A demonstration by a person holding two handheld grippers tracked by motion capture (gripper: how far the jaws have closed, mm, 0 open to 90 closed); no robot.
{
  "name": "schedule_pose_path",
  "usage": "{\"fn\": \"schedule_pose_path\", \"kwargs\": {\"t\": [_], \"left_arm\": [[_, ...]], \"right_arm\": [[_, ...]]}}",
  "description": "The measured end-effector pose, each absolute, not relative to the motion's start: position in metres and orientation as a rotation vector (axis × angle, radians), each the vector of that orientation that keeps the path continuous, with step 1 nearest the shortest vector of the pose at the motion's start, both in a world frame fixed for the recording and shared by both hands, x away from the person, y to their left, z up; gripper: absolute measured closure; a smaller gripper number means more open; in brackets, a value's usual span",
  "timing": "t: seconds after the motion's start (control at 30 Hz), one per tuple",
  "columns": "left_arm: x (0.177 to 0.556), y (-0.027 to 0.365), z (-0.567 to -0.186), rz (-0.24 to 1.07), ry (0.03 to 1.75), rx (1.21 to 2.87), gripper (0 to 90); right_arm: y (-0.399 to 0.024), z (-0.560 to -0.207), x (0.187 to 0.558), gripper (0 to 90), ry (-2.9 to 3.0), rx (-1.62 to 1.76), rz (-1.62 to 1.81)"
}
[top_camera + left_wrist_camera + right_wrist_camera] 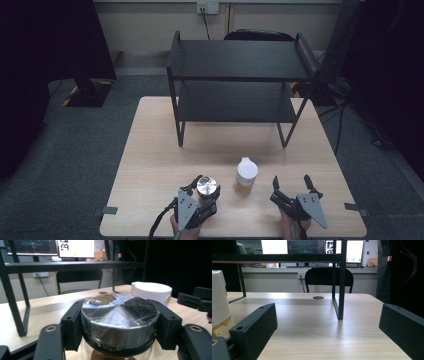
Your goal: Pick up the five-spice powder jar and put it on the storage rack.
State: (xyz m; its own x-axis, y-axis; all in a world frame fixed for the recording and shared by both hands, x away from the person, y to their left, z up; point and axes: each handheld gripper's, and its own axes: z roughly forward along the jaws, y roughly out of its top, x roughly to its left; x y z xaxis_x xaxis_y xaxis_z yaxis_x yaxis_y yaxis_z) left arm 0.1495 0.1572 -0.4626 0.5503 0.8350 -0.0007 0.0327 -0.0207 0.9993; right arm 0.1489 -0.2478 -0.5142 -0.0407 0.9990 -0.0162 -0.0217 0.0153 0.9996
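— Nearest to the camera, what do the left tongs (202, 192) have?

— They are closed on a glass jar (120, 322) with a silver metal lid. In the left gripper view the two black jaws press on both sides of the lid, and clear plastic film is wrapped over the lid. Below the lid I see clear glass and something brown inside.

— Where is this jar on the worktop (150, 165)?

— In the high view the jar (206, 187) is at the near edge, a little left of the middle. If its base touches the wood or not, I cannot tell.

— And the right tongs (291, 187)?

— They are wide open and hold nothing. In the right gripper view there is bare wood between the two jaws. They are near the right front corner, well apart from the jar.

— What stands between the two tongs?

— A bottle with a white cap (246, 175) and yellow-brown content. It stands upright, just right of the jar and a little farther, and no jaw touches it.

— Anything behind?

— A black two-level shelf rack (240, 80) stands on the far half of the worktop, and both levels are bare.
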Motion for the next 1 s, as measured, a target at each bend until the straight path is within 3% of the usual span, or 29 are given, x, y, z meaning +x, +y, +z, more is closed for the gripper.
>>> {"fn": "schedule_pose_path", "kwargs": {"t": [1.0], "left_arm": [[0.193, 0.208, -0.393, 0.645, 0.563, 1.467, 35.3]], "right_arm": [[-0.249, -0.514, 0.149, 0.2, 1.237, 1.159, 1.241]]}}
